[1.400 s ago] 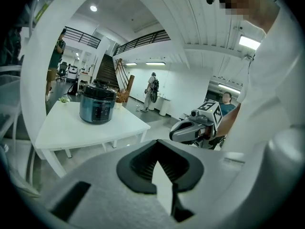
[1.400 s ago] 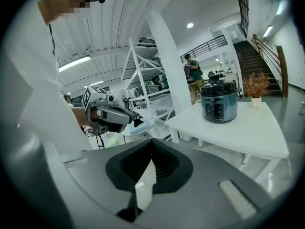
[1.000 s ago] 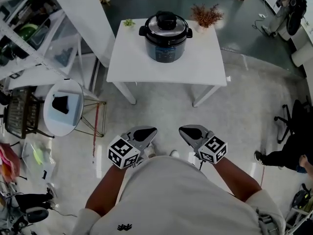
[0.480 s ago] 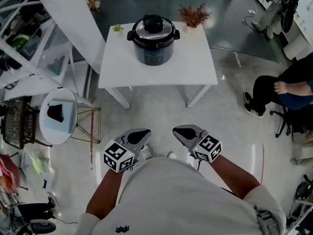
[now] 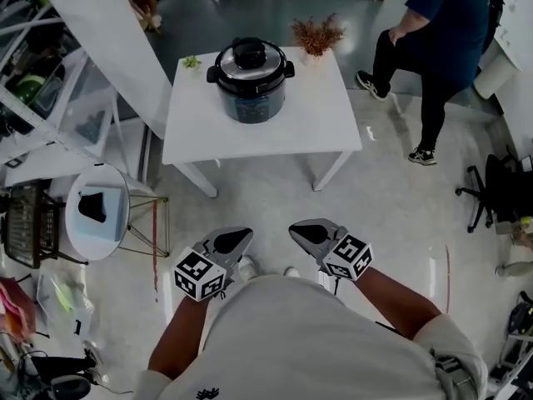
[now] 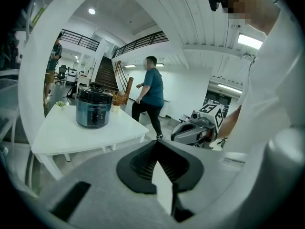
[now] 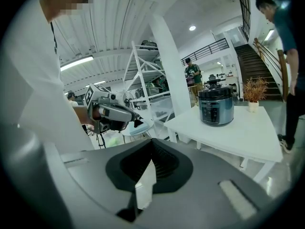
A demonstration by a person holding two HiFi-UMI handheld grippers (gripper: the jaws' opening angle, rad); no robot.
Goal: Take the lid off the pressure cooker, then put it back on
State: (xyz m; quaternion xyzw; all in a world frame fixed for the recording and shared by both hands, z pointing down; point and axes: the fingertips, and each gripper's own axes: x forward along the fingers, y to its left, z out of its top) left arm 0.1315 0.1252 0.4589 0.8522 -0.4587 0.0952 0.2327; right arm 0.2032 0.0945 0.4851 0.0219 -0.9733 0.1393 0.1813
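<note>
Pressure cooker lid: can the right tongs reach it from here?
Probably not yet: the right tongs hang near the person's body, well short of the table, though nothing blocks the lid.

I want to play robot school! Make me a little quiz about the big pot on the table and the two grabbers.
1. True or false: the lid sits on the pressure cooker.
2. What stands near the cooker on the white table? A) a kettle B) a dried plant C) a bowl
3. Fill in: the left gripper and the right gripper are both ____, with nothing held.

Key: 1 true. 2 B. 3 shut.
</note>
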